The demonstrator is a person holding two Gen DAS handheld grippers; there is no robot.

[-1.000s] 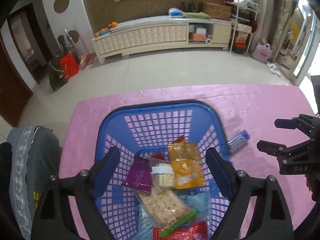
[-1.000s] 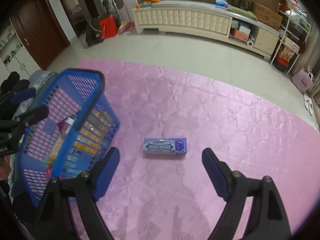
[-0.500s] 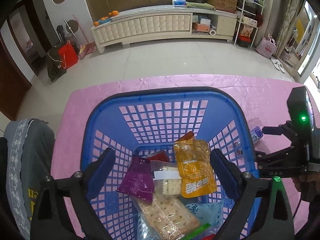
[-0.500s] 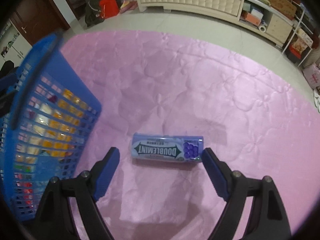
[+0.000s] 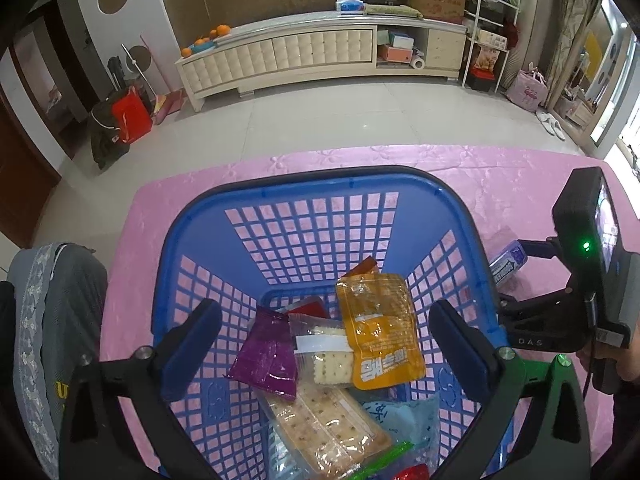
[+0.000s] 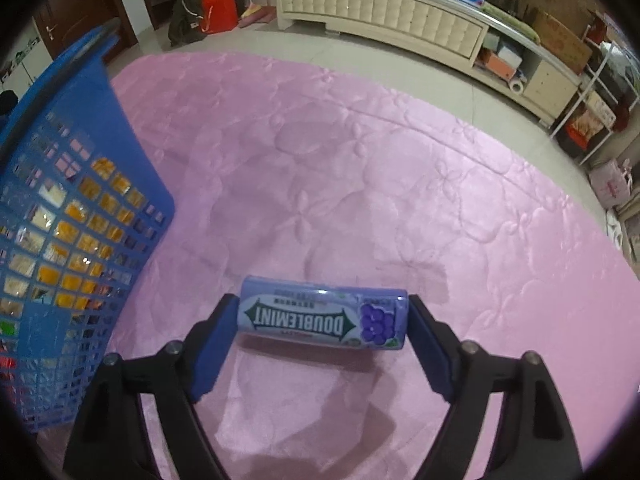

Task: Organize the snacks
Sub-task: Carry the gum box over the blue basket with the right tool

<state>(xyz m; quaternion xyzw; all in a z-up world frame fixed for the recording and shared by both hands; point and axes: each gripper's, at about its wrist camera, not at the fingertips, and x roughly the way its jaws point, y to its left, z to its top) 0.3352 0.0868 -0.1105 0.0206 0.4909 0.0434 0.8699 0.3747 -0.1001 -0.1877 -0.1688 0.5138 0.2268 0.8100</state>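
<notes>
Since a moment ago my right gripper (image 6: 322,320) has come down around the purple Doublemint gum pack (image 6: 322,317), which lies flat on the pink tablecloth (image 6: 360,168) just right of the blue basket (image 6: 68,216). Its fingers have just closed in a little and now sit at the two short ends of the pack, but I cannot tell if they press it. My left gripper (image 5: 324,332) has just been opening wider and hangs spread over the basket, holding nothing, above the orange snack pouch (image 5: 380,332), purple packet (image 5: 266,354) and cracker packs (image 5: 324,424).
</notes>
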